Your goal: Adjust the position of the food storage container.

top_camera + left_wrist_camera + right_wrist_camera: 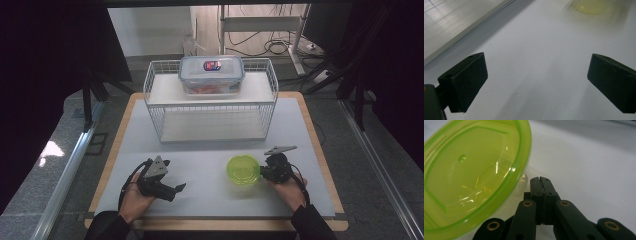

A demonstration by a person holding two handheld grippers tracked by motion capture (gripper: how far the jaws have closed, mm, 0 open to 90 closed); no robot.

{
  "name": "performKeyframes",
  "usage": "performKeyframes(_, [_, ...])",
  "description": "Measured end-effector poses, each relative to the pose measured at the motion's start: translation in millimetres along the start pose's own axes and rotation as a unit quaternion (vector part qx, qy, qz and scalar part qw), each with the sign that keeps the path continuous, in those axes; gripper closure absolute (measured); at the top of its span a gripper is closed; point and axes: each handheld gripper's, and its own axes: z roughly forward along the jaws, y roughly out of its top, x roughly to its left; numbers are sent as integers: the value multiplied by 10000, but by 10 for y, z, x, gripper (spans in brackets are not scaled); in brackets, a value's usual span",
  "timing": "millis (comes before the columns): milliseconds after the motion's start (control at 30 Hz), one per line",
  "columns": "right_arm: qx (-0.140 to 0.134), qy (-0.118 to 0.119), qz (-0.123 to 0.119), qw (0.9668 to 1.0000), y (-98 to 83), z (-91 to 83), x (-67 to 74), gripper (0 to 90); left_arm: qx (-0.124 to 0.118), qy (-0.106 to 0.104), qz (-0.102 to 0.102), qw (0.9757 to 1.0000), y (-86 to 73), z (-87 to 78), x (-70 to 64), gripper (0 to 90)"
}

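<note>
Notably, the chief risk lay at the right gripper (541, 180), whose jaws stood fully closed with nothing between them, pad against pad. The green bowl (243, 169) rested on the desk (210, 150) just beside that gripper, to its left in the high view. In the right gripper view the bowl (474, 172) sat to the left of the closed jaws, its rim touching or very nearly touching their outer side; which of the two could not be settled. With the jaws shut, any advance toward the bowl would, in my judgement, push it rather than take it. A light plastic bowl on a smooth surface would likely slide or tip, and could travel toward the left gripper (167, 189) or the desk edge. A grasp would call for the jaws to open first and then straddle the rim; opening them this close could itself knock the bowl aside.

The left gripper lay near the desk's front edge, well apart from the bowl. Its jaws stood wide and empty, over bare desk, and the bowl (591, 6) appeared blurred at the far top of the left gripper view. A wire rack (210, 100) with a lidded box (211, 75) on top stood farther back, clear of both grippers.
</note>
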Motion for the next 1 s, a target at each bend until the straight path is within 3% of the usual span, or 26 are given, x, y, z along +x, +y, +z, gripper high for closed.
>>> performKeyframes(367, [-37,307,-316,9990,272,303,234,900,25,-20,13,10000,-2,0,0,28])
performKeyframes(800, [-9,27,-306,9995,371,419,86,899,65,-19,52,10000,0,9,-10,28])
performKeyframes(1000, [-111,-134,-299,9994,373,310,24,898,71,-12,52,10000,-4,5,-6,28])
